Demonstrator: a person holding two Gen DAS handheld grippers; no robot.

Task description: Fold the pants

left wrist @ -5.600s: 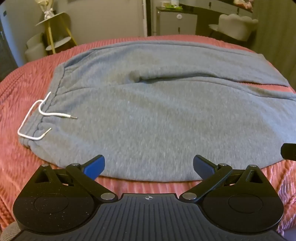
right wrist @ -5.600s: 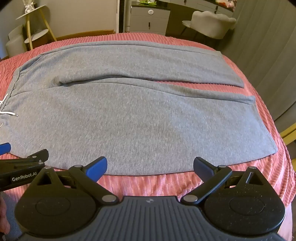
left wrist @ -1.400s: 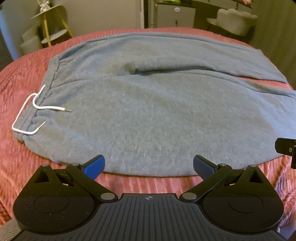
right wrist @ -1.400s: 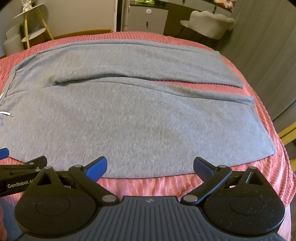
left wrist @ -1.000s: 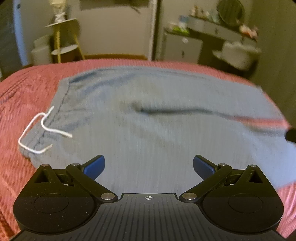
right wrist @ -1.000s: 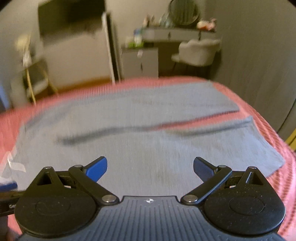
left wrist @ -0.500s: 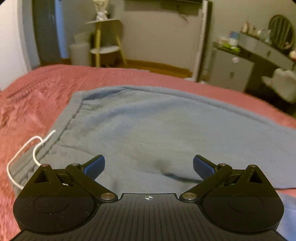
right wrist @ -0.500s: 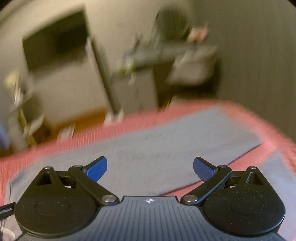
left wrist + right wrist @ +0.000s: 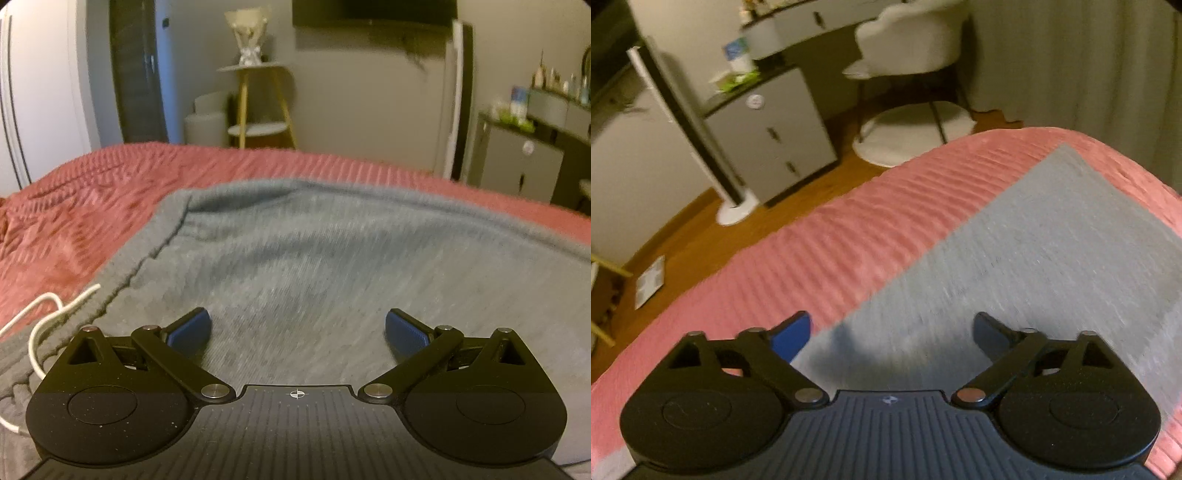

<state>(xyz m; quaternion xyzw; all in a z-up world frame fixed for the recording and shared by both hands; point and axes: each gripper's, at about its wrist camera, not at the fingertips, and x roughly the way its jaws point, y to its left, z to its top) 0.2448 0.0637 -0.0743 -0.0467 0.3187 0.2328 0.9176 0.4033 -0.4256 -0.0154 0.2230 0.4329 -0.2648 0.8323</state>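
Grey sweatpants [image 9: 332, 258] lie flat on a red ribbed bedspread [image 9: 92, 206]. In the left wrist view I see the waistband end with its white drawstring [image 9: 48, 314] at the lower left. My left gripper [image 9: 297, 328] is open and empty, low over the upper part of the pants. In the right wrist view a far pant leg [image 9: 1015, 266] runs toward the bed's far right corner. My right gripper [image 9: 890, 332] is open and empty, over the far edge of that leg, its left finger above bare bedspread [image 9: 849, 243].
Beyond the bed's far edge stand a yellow-legged side table [image 9: 258, 107], a grey cabinet [image 9: 768, 136], a white tower fan [image 9: 694, 140] and a white chair [image 9: 908, 48]. A grey curtain [image 9: 1071, 62] hangs at the right. Wood floor [image 9: 683, 240] lies below the bed edge.
Both grippers have moved forward from the near edge of the pants across them toward the far leg and far bed edge. Both stayed open and empty.
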